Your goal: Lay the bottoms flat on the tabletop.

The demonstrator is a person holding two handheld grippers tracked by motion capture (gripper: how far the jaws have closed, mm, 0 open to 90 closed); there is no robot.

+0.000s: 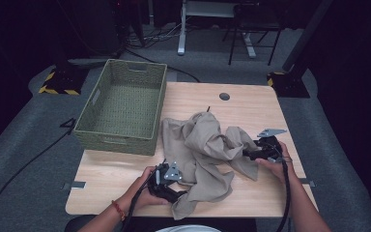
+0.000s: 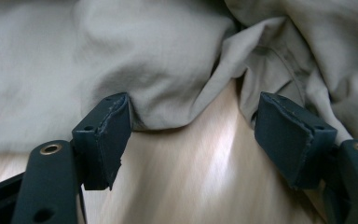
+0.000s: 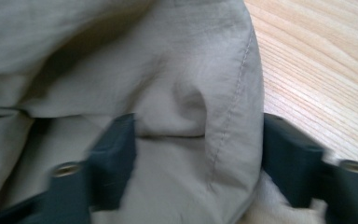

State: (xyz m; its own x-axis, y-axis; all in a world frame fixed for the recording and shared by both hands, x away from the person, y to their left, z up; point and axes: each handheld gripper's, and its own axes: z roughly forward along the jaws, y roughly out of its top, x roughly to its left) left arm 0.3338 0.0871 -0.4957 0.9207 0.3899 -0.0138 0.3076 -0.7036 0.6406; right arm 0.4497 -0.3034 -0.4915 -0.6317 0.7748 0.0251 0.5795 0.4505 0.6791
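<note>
Beige cloth [image 1: 203,145] lies between both parted tools, left tool [image 1: 166,176] and right tool [image 1: 256,153], ungripped.

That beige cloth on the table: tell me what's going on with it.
A person works a crumpled beige cloth on a wooden table with a claw in each hand. The left claw stands open at the cloth's edge; the right claw stands open with a fold between its jaws. A woven basket sits empty nearby.
</note>
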